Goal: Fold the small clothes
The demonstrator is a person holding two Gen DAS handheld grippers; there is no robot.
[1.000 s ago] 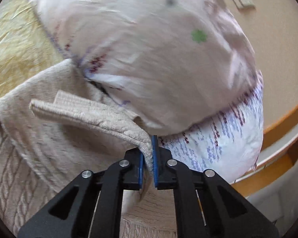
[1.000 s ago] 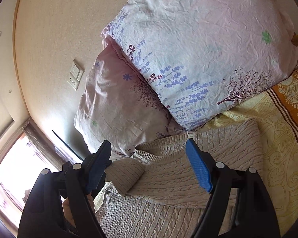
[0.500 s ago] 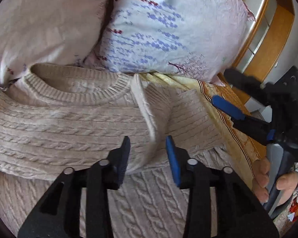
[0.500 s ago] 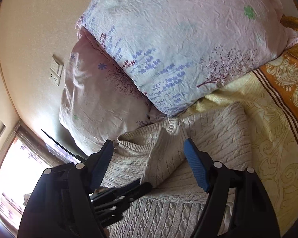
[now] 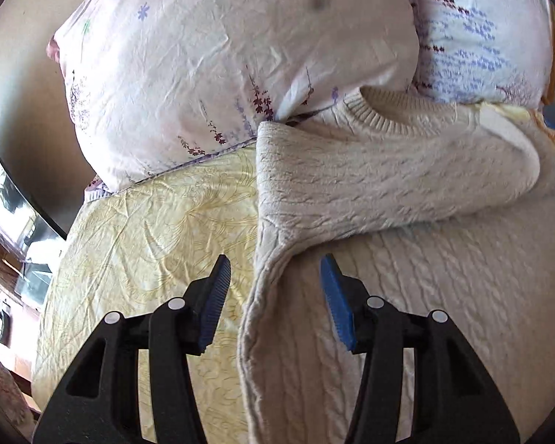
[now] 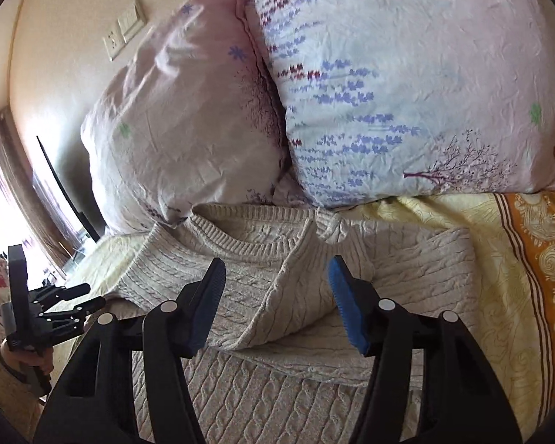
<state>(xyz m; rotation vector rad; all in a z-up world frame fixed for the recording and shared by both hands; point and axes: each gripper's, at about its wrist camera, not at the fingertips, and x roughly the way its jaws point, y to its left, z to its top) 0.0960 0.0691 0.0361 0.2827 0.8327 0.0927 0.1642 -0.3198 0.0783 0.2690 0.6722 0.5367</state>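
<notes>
Left gripper opening, nothing pinched, folded edge of sweater lying between the blue pads but clear of both

Right gripper closing, not yet clamped, straddling the folded-in sleeve with pads apart from the knit

Sweater spread flat on the bedspread, collar at 12 o'clock touching the pillows, both sleeves already crossed over the chest, body running toward 6 o'clock

Likely trouble: right pads shutting on the sleeve alone, or on only the top layer, so that lifting drags the tidy fold open; thick loose cable knit apt to slide and sag rather than crease; collar snug against the pillows, so a pull toward 12 o'clock probably bunches it

Soft yellow patterned bedspread beneath, orange border at 3 o'clock in the right view

Two floral pillows leaning at 12 o'clock, beige wall with a switch plate at 11 o'clock, bright window at 9 o'clock
</notes>
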